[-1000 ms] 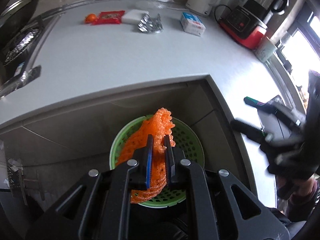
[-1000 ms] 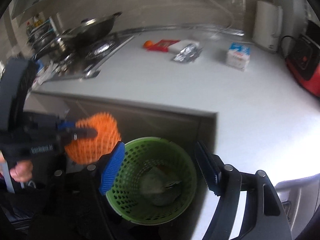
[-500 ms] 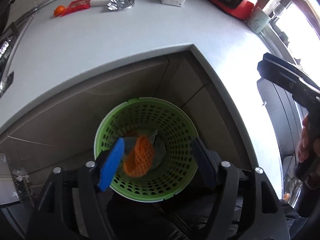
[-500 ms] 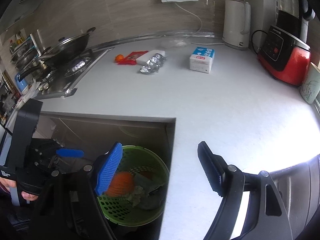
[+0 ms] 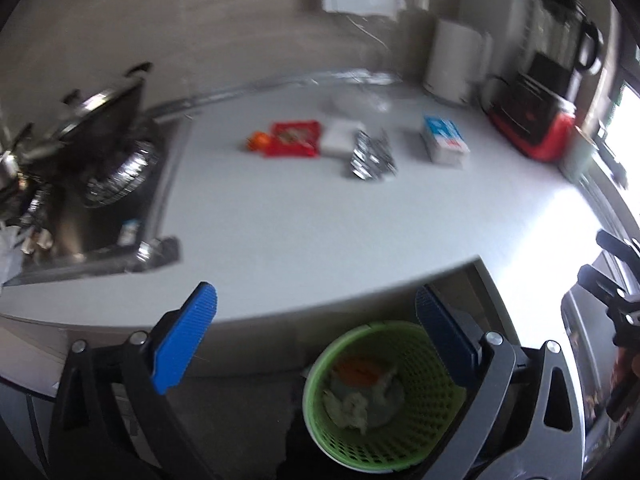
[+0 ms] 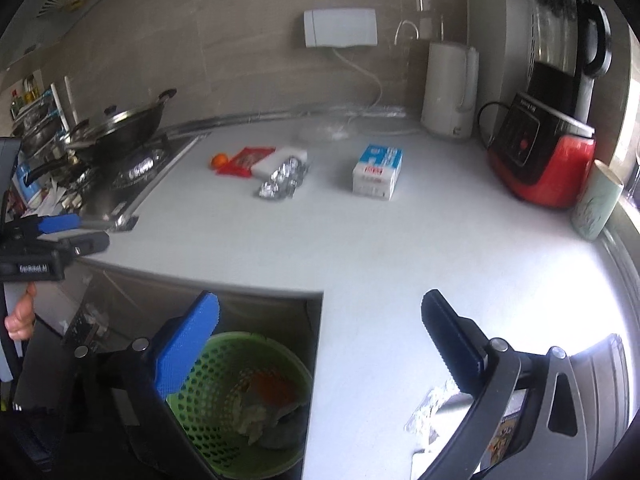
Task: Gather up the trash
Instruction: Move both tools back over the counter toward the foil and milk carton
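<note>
A green perforated trash basket stands on the floor below the white counter's corner. It holds the orange foam net and crumpled pale trash. My left gripper is open and empty, above the basket and the counter edge. My right gripper is open and empty over the counter corner. On the counter lie a small orange, a red wrapper, a white block, crumpled foil and a blue-white carton.
A stove with a wok is at the left. A white kettle, a red-black blender and a pale cup stand at the back right. More foil lies near the right gripper.
The left gripper opened and dropped the orange net into the basket, then lifted and tilted up toward the counter. The right gripper also rose and turned toward the counter.
</note>
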{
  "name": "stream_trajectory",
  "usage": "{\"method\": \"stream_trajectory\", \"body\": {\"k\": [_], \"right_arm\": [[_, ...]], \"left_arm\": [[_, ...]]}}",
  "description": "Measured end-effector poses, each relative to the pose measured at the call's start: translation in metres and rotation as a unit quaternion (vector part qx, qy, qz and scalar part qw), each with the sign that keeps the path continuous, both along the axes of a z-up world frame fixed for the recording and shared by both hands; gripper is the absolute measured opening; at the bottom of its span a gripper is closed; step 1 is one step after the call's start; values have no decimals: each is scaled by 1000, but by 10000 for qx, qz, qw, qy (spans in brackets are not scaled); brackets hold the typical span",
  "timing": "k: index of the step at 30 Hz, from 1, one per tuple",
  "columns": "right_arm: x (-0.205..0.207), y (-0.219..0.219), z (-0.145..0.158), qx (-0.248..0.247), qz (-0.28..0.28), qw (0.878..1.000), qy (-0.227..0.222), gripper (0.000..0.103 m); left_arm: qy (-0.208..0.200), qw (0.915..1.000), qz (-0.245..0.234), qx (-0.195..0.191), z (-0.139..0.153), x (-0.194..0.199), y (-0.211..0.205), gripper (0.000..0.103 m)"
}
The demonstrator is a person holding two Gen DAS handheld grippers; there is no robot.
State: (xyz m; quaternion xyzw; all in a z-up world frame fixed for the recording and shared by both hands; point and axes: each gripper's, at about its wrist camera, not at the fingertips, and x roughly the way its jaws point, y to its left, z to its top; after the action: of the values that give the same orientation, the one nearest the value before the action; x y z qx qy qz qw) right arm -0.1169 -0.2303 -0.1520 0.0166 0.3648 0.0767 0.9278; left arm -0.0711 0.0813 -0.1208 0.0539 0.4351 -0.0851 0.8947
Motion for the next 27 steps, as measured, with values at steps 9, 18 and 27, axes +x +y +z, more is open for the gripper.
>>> {"method": "stream_trajectory", "body": {"k": [9, 18, 27], "right_arm": [[18, -1, 12, 113, -229, 9996, -153, 101], [45, -4, 7, 131, -441, 9989, -65, 101], [87, -18, 5, 69, -577, 9983, -29, 101]], "left_arm": [[-192, 9996, 162, -140, 14, 17, 17, 95], [-86, 9990, -343, -282, 0, 48, -21, 95], [59, 9974, -525, -493, -32, 101, -64, 95]]}}
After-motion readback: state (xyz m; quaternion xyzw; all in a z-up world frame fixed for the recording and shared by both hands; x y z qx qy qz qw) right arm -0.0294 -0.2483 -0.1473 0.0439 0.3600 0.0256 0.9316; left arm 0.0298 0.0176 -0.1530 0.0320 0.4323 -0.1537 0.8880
